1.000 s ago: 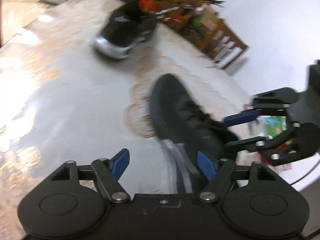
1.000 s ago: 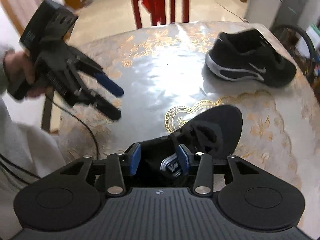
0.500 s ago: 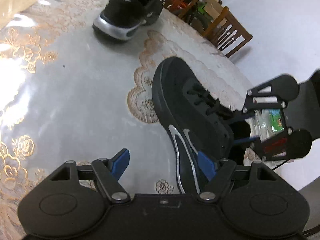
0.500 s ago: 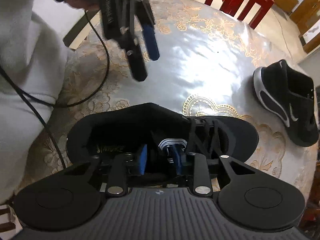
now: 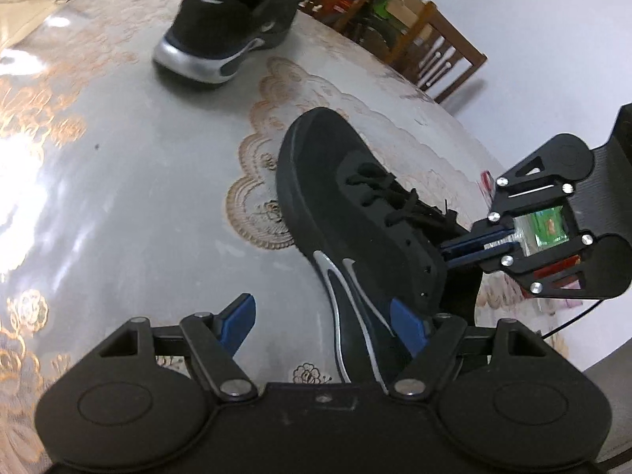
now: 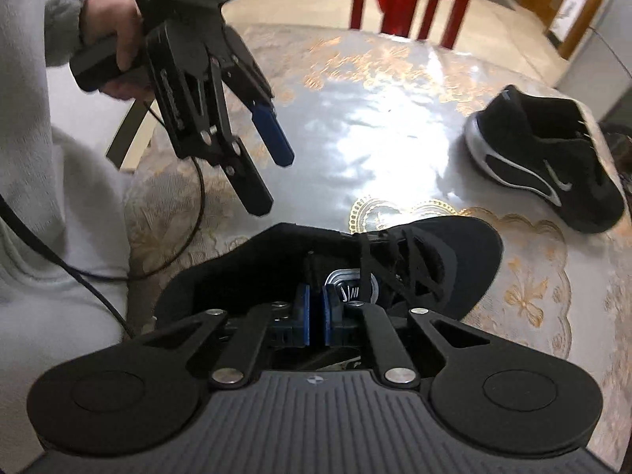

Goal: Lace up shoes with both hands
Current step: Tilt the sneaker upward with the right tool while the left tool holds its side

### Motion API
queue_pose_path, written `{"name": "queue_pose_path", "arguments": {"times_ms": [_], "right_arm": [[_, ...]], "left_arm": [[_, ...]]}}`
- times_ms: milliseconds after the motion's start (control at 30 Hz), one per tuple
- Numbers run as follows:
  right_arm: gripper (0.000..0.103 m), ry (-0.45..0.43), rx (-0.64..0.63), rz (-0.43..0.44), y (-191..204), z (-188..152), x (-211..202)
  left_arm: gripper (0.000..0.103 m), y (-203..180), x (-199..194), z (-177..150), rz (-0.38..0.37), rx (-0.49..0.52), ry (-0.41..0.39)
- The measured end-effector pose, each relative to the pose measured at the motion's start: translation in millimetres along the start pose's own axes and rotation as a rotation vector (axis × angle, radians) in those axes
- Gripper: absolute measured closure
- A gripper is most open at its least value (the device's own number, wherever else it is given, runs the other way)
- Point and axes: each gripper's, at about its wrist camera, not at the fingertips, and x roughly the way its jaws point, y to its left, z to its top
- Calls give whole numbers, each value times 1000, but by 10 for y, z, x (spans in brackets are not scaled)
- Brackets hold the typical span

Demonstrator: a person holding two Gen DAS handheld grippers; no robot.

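The near shoe (image 6: 395, 260) is being steadied on the counter (image 5: 118, 197): right gripper (image 6: 314, 312) fingers nearly pressed together at its tongue (grip unclear), left gripper (image 5: 324, 324) spread; a lace end is needed next.

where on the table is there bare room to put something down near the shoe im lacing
Bare tablecloth lies left of the near shoe, between it, the far shoe and the open left gripper. It is crowded at the near shoe's collar, where the right gripper sits nearly closed.
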Motion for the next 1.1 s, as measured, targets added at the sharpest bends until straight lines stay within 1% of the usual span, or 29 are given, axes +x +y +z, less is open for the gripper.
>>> {"name": "queue_pose_path", "arguments": {"times_ms": [33, 67, 133, 233, 300, 400, 433, 467, 533, 567, 633, 667, 700, 733, 767, 800, 833, 900, 1100], "right_arm": [[97, -13, 32, 4, -19, -24, -45], [101, -26, 65, 9, -41, -48, -89], [101, -96, 230, 69, -188, -105, -126], [101, -176, 423, 116, -386, -245, -138], [101, -119, 340, 28, -318, -228, -76], [101, -56, 134, -42, -96, -42, 2], [101, -35, 79, -68, -38, 9, 44], [101, -14, 26, -96, 19, 57, 86], [101, 23, -59, -140, 114, 100, 171], [101, 40, -88, -157, 150, 89, 214], [101, 46, -109, -168, 175, 59, 255], [101, 47, -112, -168, 173, 64, 261], [101, 48, -113, -166, 171, 71, 266], [101, 49, -115, -165, 168, 78, 271], [101, 50, -117, -163, 166, 84, 276], [101, 50, -119, -162, 163, 91, 281], [101, 51, -120, -160, 161, 98, 286], [101, 62, -131, -173, 194, 133, 332], [101, 104, -139, -177, 178, 261, 440]], "left_arm": [[30, -13, -1, 17, -4, 4, 2], [29, -31, 21, 35, -12, 11, 7], [28, -67, 75, 74, -31, 26, 18], [28, -122, 146, 122, -25, 46, 39], [28, -148, 146, 148, -21, 65, 47], [28, -239, 137, 231, -13, 123, 69], [28, -300, 117, 284, -29, 152, 67], [28, -351, 89, 334, -63, 169, 63], [25, -479, 59, 438, -117, 181, 44], [23, -532, 79, 466, -104, 189, 46], [24, -598, 203, 458, -1, 231, 77], [27, -604, 262, 434, 42, 253, 89], [30, -570, 317, 399, 69, 259, 105], [31, -504, 328, 378, 55, 228, 106], [35, -433, 329, 362, 33, 189, 104], [42, -387, 323, 355, 8, 162, 104], [44, -347, 314, 350, -17, 138, 103], [52, -319, 312, 338, -44, 118, 99], [52, -265, 290, 353, -77, 94, 91]]}}
